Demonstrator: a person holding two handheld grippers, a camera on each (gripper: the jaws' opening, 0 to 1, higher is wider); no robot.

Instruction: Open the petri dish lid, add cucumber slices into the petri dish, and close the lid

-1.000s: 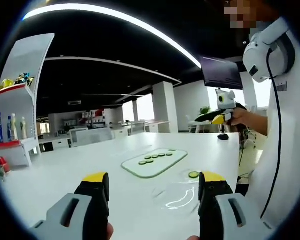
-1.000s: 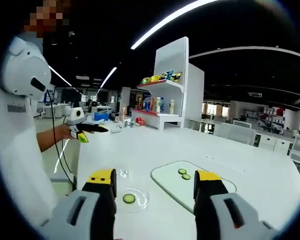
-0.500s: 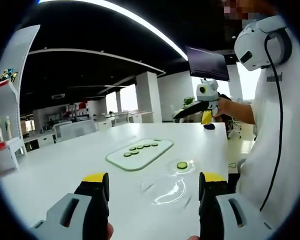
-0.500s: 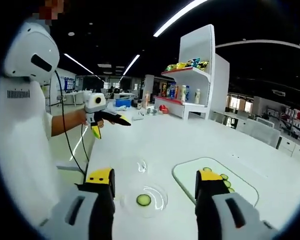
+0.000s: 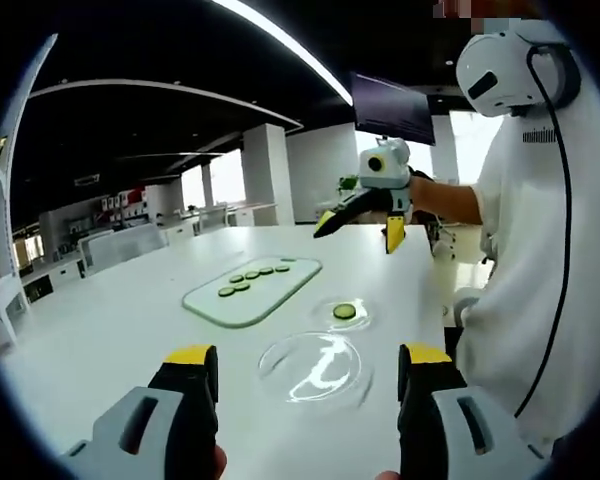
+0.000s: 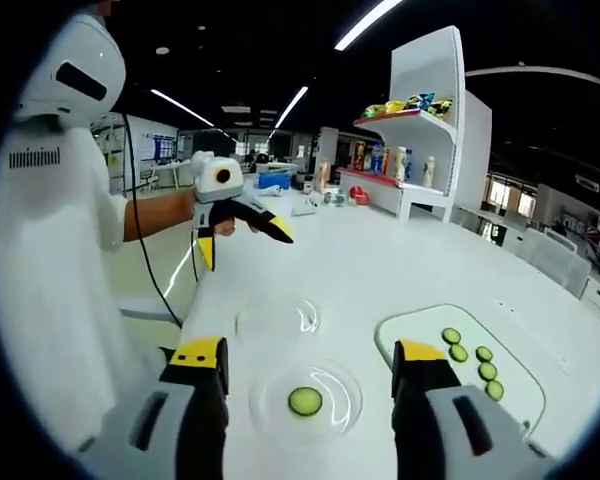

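Both grippers' jaws gape empty above a glossy white table (image 6: 380, 260) where a round clear dish (image 6: 307, 399) holds one cucumber slice (image 6: 304, 401).

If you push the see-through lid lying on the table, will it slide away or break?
The clear lid lies flat on the smooth white table, so it would probably slide easily rather than tip. It looks thin and glossy, likely light and slippery for a hand-held gripper. If it is glass, it could crack; the pictures cannot tell.
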